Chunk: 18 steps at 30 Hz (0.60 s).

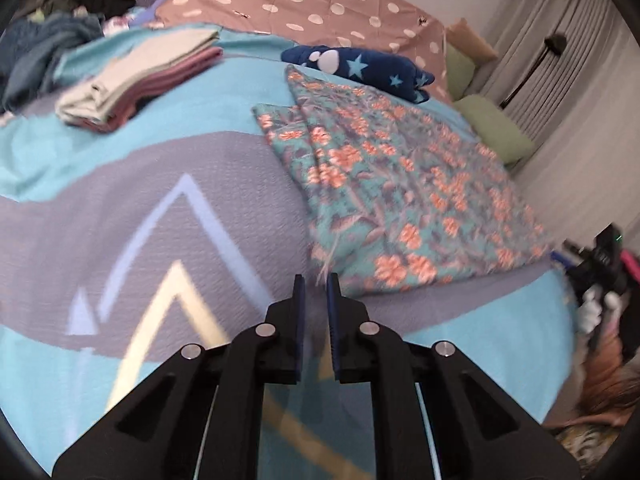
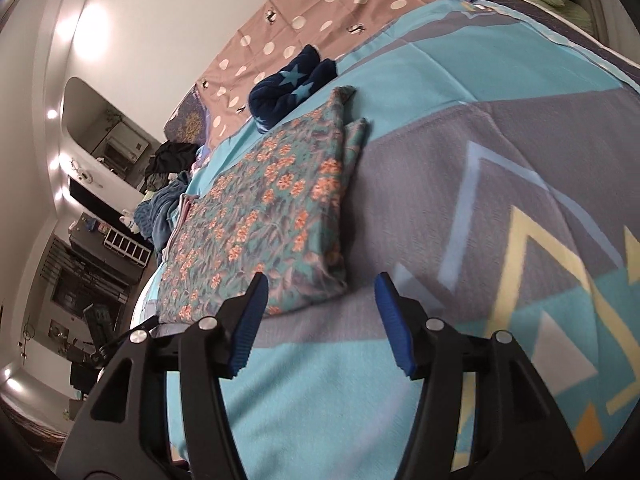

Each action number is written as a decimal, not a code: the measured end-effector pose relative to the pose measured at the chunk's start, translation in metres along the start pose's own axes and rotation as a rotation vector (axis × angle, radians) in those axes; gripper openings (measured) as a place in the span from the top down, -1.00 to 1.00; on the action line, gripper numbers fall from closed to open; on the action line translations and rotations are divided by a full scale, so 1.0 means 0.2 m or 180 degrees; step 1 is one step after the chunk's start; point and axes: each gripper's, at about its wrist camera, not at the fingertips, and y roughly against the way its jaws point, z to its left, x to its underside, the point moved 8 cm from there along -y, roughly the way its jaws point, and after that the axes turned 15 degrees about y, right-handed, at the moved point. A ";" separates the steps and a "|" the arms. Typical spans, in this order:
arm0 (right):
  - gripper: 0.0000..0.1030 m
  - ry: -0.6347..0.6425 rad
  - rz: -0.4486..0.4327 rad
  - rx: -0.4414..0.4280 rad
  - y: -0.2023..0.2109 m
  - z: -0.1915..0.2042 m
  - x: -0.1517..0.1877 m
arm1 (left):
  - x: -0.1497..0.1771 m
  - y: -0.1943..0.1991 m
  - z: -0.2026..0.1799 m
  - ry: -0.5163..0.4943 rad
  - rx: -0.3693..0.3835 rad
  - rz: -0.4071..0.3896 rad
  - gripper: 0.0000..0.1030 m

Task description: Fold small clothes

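Observation:
A teal garment with orange flowers (image 1: 400,184) lies folded flat on the bed, right of centre; it also shows in the right wrist view (image 2: 264,216). My left gripper (image 1: 316,284) hovers just short of its near corner, jaws nearly together with a narrow gap and nothing between them. My right gripper (image 2: 318,284) is open and empty, just in front of the garment's near edge. A stack of folded cream and pink clothes (image 1: 136,80) sits at the far left. A navy star-print garment (image 1: 360,68) lies beyond the floral one, also in the right wrist view (image 2: 288,84).
The bed cover (image 1: 160,220) is turquoise and grey with triangle shapes. A pile of unfolded dark and blue clothes (image 1: 52,28) lies at the far left. A brown polka-dot sheet (image 1: 320,0) and green pillows (image 1: 496,128) lie at the head. Shelves (image 2: 100,240) stand beyond the bed.

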 end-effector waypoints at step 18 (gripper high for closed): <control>0.10 -0.0083 -0.0073 -0.0575 0.02 -0.04 0.00 | 0.37 -0.26 -1.46 -0.1723 0.1117 0.0563 0.27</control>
